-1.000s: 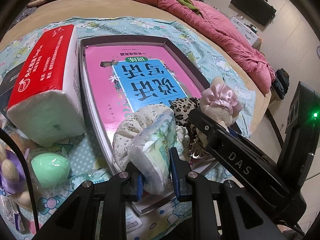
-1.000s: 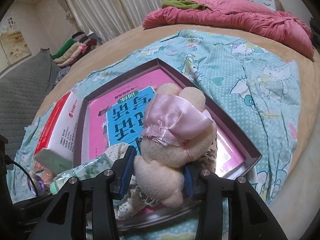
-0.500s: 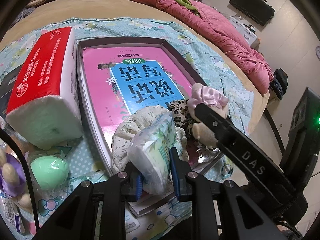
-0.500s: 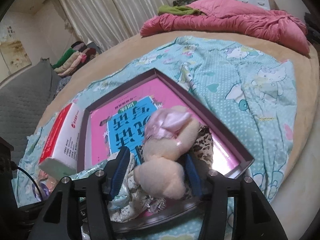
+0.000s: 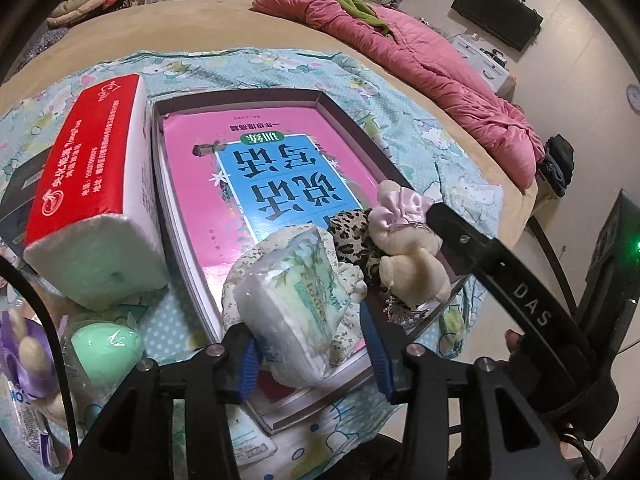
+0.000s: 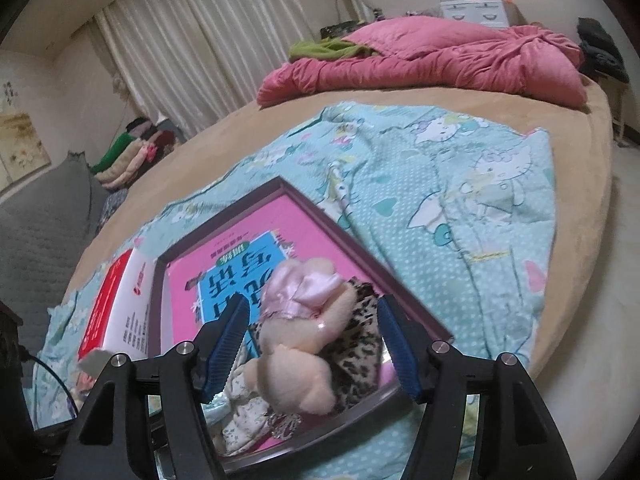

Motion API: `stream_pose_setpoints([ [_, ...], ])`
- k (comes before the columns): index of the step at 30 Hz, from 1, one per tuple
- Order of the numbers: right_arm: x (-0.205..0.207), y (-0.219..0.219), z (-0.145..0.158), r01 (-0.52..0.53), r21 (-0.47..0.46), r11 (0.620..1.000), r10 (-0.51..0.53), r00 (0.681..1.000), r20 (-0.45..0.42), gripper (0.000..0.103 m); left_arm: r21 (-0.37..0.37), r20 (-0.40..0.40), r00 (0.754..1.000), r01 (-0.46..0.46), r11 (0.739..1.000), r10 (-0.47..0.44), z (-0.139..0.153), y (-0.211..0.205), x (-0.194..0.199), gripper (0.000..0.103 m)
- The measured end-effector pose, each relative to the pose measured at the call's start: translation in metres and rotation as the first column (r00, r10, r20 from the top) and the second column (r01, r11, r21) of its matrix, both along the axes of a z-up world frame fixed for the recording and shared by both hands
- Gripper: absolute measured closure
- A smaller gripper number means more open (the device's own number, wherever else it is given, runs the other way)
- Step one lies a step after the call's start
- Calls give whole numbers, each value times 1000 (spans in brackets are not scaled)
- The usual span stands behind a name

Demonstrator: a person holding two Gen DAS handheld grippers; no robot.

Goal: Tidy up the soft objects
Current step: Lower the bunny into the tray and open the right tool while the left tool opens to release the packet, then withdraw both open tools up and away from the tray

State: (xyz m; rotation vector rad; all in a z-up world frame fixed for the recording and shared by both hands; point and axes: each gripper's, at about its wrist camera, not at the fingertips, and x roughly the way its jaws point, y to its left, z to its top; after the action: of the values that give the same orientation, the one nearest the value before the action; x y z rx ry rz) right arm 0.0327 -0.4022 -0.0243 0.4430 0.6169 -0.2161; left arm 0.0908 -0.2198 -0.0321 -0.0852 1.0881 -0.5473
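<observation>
- The left tool (image 5: 310, 354) is spreading its jaws; a small wrapped tissue pack (image 5: 298, 304) stands between the blue pads, the left pad seemingly still at its side and the right pad clear of it.
- The right tool (image 6: 310, 346) is also widening, both pads apart from the cream plush toy (image 6: 296, 354) in a pink satin dress that lies between them.
- Both soft things rest at the near end of a shallow dark-rimmed tray (image 5: 344, 118), beside a leopard-print pouch (image 5: 352, 230) and a floral cloth bundle (image 5: 244, 276) largely hidden behind the pack.
- A pink-and-blue book (image 5: 256, 168) covers the tray floor.
- Left of the tray stand a red tissue block (image 5: 92, 184) and a green egg-shaped thing (image 5: 106, 346); a purple-bowed toy (image 5: 24, 356) is cut off at the edge.
- Everything sits on a turquoise cartoon sheet (image 6: 460, 184) on the bed.
</observation>
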Motion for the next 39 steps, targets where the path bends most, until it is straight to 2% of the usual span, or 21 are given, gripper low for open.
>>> stream_pose_setpoints([
  [6, -4, -3, 2, 12, 4, 1000, -12, 1000, 14, 35, 20, 24, 1000, -10, 1000, 9, 4, 1, 0, 39],
  [9, -4, -2, 3, 10, 2, 1000, -10, 1000, 18, 35, 54, 31, 999, -34, 998, 32, 2, 3, 1, 38],
  [11, -4, -1, 3, 10, 1, 1000, -10, 1000, 19, 35, 106, 56, 997, -59, 993, 53, 1, 4, 2, 38],
  [19, -4, -1, 3, 10, 5, 1000, -10, 1000, 20, 35, 162, 99, 993, -78, 984, 62, -5, -2, 11, 38],
  [22, -4, -1, 3, 10, 8, 1000, -10, 1000, 19, 35, 141, 77, 996, -51, 989, 40, -10, -12, 13, 38],
  [27, -5, -4, 3, 18, 13, 1000, -18, 1000, 21, 35, 154, 68, 998, -28, 988, 18, -19, -28, 16, 37],
  [30, -6, -6, 3, 23, 14, 1000, -24, 999, 22, 35, 139, 84, 996, -37, 990, 25, -13, -25, 17, 34],
  [32, -7, -6, 2, 24, 11, 1000, -24, 1000, 18, 35, 140, 89, 996, -36, 989, 24, -9, -24, 17, 27],
  [35, -8, -6, 5, 31, 0, 1000, -31, 999, 23, 34, 144, 114, 993, -37, 989, 21, 1, -22, 13, 26],
  [39, -12, -4, 13, 37, -21, 999, -36, 999, 40, 27, 157, 150, 989, -45, 987, 21, 15, -18, 7, 21],
])
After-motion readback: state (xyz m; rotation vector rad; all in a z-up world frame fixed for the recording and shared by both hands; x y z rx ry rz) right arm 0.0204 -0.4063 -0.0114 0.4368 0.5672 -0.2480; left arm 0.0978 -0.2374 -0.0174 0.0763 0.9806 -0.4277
